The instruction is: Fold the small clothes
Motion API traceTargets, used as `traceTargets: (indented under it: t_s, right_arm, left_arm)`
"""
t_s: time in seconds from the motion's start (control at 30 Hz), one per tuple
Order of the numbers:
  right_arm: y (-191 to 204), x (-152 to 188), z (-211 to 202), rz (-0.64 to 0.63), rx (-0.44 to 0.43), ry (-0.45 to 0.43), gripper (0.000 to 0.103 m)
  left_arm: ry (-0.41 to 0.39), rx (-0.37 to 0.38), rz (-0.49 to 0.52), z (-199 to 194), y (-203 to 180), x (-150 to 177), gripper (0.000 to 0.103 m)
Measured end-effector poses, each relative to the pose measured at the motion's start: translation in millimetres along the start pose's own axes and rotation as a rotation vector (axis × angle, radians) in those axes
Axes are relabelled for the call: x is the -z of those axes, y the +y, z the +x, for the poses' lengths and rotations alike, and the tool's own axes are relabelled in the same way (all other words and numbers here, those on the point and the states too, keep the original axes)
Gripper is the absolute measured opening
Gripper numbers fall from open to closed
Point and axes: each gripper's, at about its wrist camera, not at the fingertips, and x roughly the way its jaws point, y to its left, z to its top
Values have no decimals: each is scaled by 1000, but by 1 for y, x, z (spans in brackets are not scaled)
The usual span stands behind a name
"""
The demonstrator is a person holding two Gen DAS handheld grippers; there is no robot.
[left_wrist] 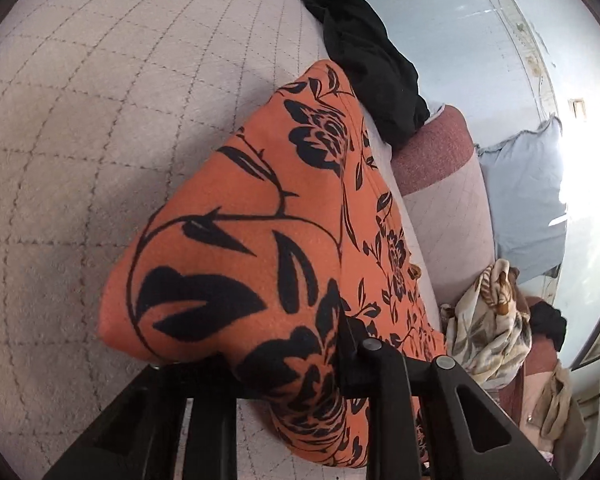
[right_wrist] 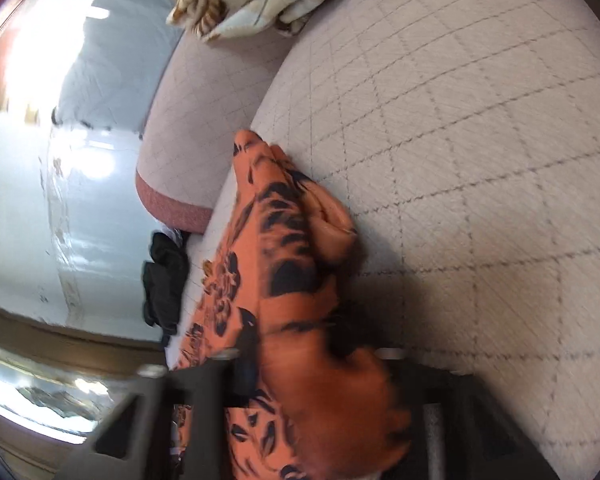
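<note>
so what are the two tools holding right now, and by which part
Both hold the orange floral garment. The left tool is shut on a bunched fold at its near end; the right tool is shut on gathered cloth at its near edge, though that view is blurred.

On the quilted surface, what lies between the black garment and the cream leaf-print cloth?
In the left wrist view, the orange floral garment stretches between the black garment and the leaf-print cloth, beside a pink-edged cushion.
</note>
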Motion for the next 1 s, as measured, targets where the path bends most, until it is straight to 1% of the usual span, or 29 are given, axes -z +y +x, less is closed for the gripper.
traceTargets:
  t_s: [0.07, 0.17, 0.3, 0.43, 0.53, 0.57, 0.6, 0.63, 0.67, 0.7, 0.73, 0.77, 0.8, 0.83, 0.87, 0.9, 0.93, 1.0]
  right_arm:
    - [3, 2, -2, 1, 3, -12, 25]
    - [23, 6, -10, -59, 0, -51, 23]
    - [39, 25, -38, -130, -20, -104, 22]
    - [33, 48, -71, -145, -6, -114, 22]
    - [19, 62, -90, -143, 19, -89, 22]
    - [13, 63, -91, -131, 39, -63, 25]
    - [5, 64, -89, -111, 72, -15, 26]
    - [-5, 65, -90, -79, 112, 20, 27]
    - [-16, 65, -92, -26, 150, 46, 32]
    - [-24, 65, -97, 17, 157, 52, 37]
    - [-29, 65, -108, 44, 160, 40, 48]
    - [-30, 66, -123, 47, 178, -1, 60]
    - [-28, 66, -139, 30, 189, -49, 63]
    - [-21, 68, -154, -5, 199, -101, 63]
    - [-11, 69, -166, -61, 205, -143, 63]
    - [3, 71, -174, -127, 206, -165, 63]
    - [17, 72, -176, -180, 200, -164, 63]
    - [51, 82, -163, -290, 165, -112, 61]
  left_arm:
    - [-10, -11, 32, -5, -3, 1, 17]
    - [-42, -21, 88, -18, -13, 6, 15]
    - [-56, -1, 120, -46, -17, 18, 14]
    - [-34, -26, 118, -77, -1, 41, 14]
    - [10, -79, 135, -81, 14, 58, 16]
    - [28, -94, 119, -79, 21, 61, 20]
    - [42, -99, 91, -78, 28, 61, 24]
    - [46, -70, 55, -78, 34, 57, 25]
    - [51, -50, 34, -79, 38, 54, 26]
    - [53, -40, 19, -80, 39, 50, 27]
    - [45, -35, 18, -82, 40, 48, 30]
    - [28, -33, 21, -86, 41, 46, 31]
    - [15, -26, 22, -88, 41, 44, 31]
    - [7, -11, 18, -89, 41, 43, 31]
    - [-4, -2, 15, -91, 41, 44, 31]
    - [-20, -1, 13, -90, 40, 43, 31]
    - [-37, 1, 13, -92, 40, 43, 31]
    - [-55, 4, 28, -99, 36, 43, 31]
